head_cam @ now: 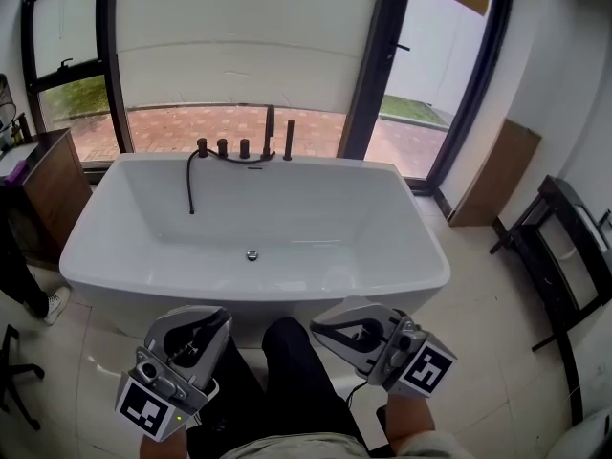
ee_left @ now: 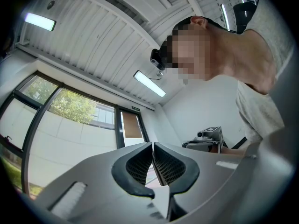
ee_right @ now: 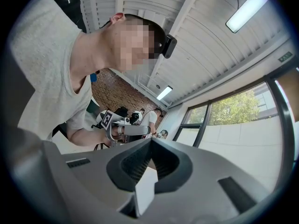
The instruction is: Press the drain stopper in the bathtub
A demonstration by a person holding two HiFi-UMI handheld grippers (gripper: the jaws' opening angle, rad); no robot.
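Note:
A white freestanding bathtub fills the middle of the head view. Its small round metal drain stopper sits on the tub floor near the front wall. My left gripper and right gripper hang low in front of the tub's near rim, either side of my dark trousers, well short of the stopper. Both point up towards my head. In the left gripper view the left gripper has its jaws together with nothing between them. The right gripper is likewise shut and empty.
Black taps and spout stand on the far rim, with a black hose hanging into the tub. A wooden cabinet and another person's shoe are at left. A black rack and a leaning board stand at right.

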